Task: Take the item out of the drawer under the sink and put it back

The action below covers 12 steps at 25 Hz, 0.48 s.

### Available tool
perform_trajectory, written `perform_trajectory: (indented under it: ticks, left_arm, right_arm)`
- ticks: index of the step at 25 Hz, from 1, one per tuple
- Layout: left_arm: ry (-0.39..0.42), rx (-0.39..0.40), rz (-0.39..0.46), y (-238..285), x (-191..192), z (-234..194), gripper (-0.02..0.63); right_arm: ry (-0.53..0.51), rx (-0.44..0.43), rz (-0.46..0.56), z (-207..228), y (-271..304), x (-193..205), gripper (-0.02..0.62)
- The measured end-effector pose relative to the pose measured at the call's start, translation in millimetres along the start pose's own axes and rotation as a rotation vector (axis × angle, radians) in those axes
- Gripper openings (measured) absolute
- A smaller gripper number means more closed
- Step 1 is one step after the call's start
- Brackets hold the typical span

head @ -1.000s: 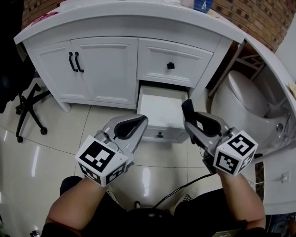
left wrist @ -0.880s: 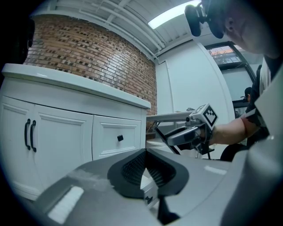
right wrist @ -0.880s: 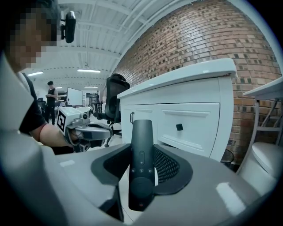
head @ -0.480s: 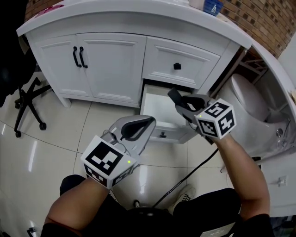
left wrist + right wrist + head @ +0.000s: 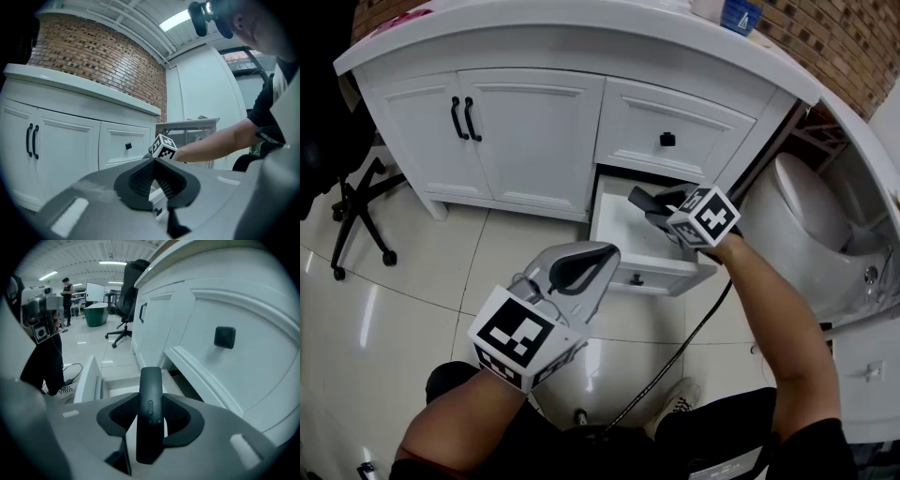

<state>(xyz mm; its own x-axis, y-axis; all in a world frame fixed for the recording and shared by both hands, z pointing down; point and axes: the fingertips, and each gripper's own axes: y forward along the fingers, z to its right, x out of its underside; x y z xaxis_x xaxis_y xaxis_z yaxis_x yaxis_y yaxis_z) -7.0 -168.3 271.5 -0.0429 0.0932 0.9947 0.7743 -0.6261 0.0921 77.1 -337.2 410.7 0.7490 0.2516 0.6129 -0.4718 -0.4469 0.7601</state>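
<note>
Right tongs (image 5: 150,405) pinching the slim dark remote (image 5: 150,378), tipped down over the open drawer (image 5: 623,234) under the sink, probably to set it back inside; left tongs (image 5: 154,161) pressed together, empty, held clear.

vanity cabinet (image 5: 534,141): plain white. bench (image 5: 581,37) top: white. door handles (image 5: 464,117): black. upper drawer knob (image 5: 667,140): black. open drawer (image 5: 617,225): white inside and out, with a small black front knob (image 5: 637,279). brick wall (image 5: 834,37): red-brown with pale mortar lines. floor (image 5: 412,309): glossy cream tiles with thin dark joints. office chair (image 5: 356,216): black. left gripper (image 5: 609,251) and right gripper (image 5: 661,208): grey shells. pads (image 5: 140,180): black, ribbed. marker cubes (image 5: 517,337): white faces with black square patterns. remote (image 5: 150,399): black. toilet (image 5: 806,234): white. cable (image 5: 675,356): black. container (image 5: 739,14): blue.
</note>
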Motion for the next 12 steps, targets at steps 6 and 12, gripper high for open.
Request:
perform_trajectory:
  ticks: [6,12]
  left_arm:
    - [-0.014,-0.028,-0.002,-0.6,-5.1,-6.5,0.005]
    - [-0.03,-0.017,-0.026,2.1,2.2,-4.9,0.005]
  right_arm:
    - [0.019,-0.05,-0.107,8.3,48.9,28.2,0.166]
    - [-0.023,-0.104,-0.182,3.7,82.6,45.0,0.166]
